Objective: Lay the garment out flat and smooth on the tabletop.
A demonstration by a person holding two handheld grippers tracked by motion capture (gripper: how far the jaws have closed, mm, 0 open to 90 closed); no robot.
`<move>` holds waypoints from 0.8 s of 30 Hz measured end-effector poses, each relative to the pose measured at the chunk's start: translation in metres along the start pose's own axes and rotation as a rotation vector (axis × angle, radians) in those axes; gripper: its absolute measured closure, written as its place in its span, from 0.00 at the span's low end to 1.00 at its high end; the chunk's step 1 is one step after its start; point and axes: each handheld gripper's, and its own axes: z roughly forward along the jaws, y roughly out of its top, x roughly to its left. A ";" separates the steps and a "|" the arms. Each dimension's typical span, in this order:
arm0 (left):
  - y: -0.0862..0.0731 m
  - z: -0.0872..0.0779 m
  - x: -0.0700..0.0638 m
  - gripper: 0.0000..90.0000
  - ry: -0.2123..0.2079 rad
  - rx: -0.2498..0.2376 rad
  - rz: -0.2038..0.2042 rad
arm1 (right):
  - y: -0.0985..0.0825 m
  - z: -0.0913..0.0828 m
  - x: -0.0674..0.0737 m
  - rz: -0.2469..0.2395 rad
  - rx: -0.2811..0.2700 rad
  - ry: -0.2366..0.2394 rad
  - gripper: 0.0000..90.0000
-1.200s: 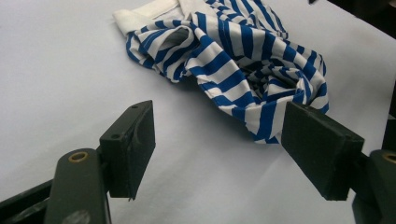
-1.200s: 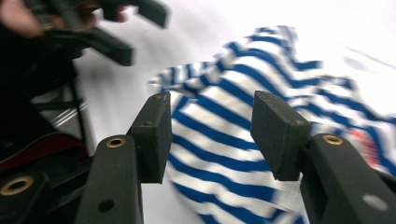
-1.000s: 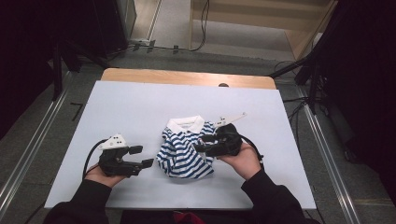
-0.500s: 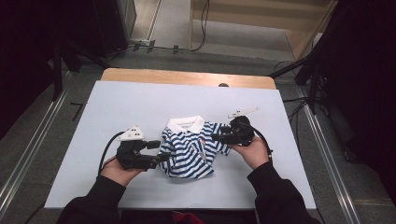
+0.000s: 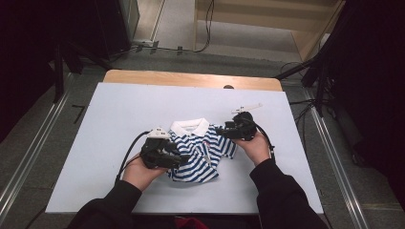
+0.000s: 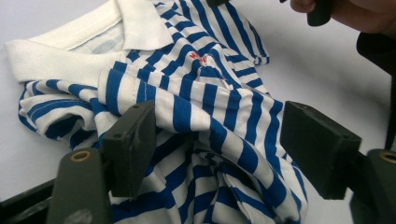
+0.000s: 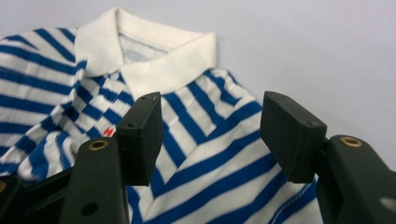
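A small blue-and-white striped polo shirt (image 5: 206, 153) with a white collar (image 5: 190, 127) lies crumpled in the middle of the white table (image 5: 119, 109). My left gripper (image 5: 180, 158) reaches in over the shirt's left side. In the left gripper view it (image 6: 219, 149) stands open, with bunched striped cloth (image 6: 215, 116) lying between the jaws. My right gripper (image 5: 220, 130) is at the shirt's upper right, by the shoulder. Its jaws have just been opening; in the right gripper view it (image 7: 210, 135) is open above flat striped cloth (image 7: 210, 154), which is not pinched.
The table has a wooden strip (image 5: 191, 78) along its far edge. Bare white tabletop lies left, right and behind the shirt. Metal rails (image 5: 28, 157) run along the floor at both sides, and cables (image 5: 305, 114) and dark stands sit beyond the right edge.
My left gripper has moved right from the bare table onto the shirt's left side. My right gripper has drawn back from the shirt's middle to its upper right edge.
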 end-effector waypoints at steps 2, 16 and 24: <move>-0.001 0.005 0.000 0.35 0.005 0.002 -0.003 | 0.003 0.006 -0.001 -0.003 -0.017 0.002 0.42; -0.014 0.014 0.002 0.88 -0.038 0.080 0.064 | 0.007 0.045 0.013 -0.139 0.064 -0.033 0.63; -0.011 0.005 -0.002 0.91 -0.064 0.038 0.125 | 0.006 0.045 0.005 -0.037 0.068 0.002 0.95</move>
